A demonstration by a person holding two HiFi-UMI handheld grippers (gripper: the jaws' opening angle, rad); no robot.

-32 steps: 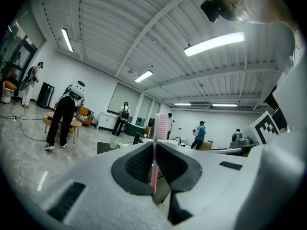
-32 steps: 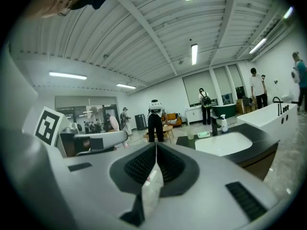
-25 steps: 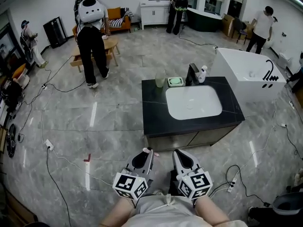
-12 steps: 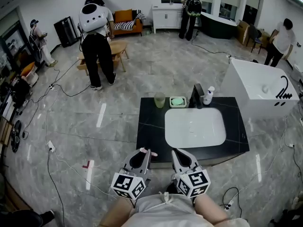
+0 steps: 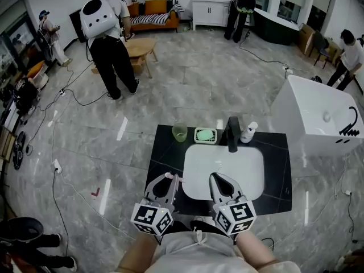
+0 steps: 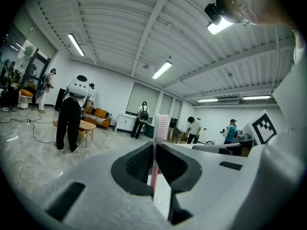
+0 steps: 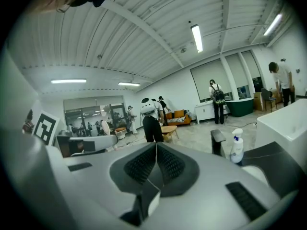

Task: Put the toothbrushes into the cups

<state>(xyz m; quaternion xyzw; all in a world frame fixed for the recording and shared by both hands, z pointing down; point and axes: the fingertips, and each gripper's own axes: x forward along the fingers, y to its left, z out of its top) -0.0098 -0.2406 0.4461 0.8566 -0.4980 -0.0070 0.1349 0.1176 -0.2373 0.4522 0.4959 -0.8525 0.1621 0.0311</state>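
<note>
Head view, from the left: left gripper (image 5: 170, 181) low at the near edge of the black counter (image 5: 161, 152), clamped on a pink toothbrush (image 5: 169, 176) with its head poking just past the jaw tips. Borne out in the left gripper view: jaws shut on the thin pink handle, bristle head (image 6: 163, 126) standing upright above them. Cannot tell how much handle hangs below the pinch.

Further right and back on the counter: one pale green cup (image 5: 180, 132), well apart from the brush, then a green soap dish (image 5: 205, 135) just beside it, a dark faucet (image 5: 232, 134) and a white bottle (image 5: 248, 132). White basin (image 5: 223, 166) between that row and the grippers. No second cup to be made out.

Rightmost: right gripper (image 5: 216, 180), just beside the left one over the basin's near rim. Jaws pressed together with nothing between them, as seen in the right gripper view.

Judged as to handling: a light, stiff, slim piece of smooth plastic, easy to carry but prone to swivel in a two-point pinch if knocked on the cup rim. Best gripped high on the handle, just under the head, leaving the tail free to enter first. Cup probably light too, so likely to slide or tip if nudged; worth steadying with the empty right gripper.
</note>
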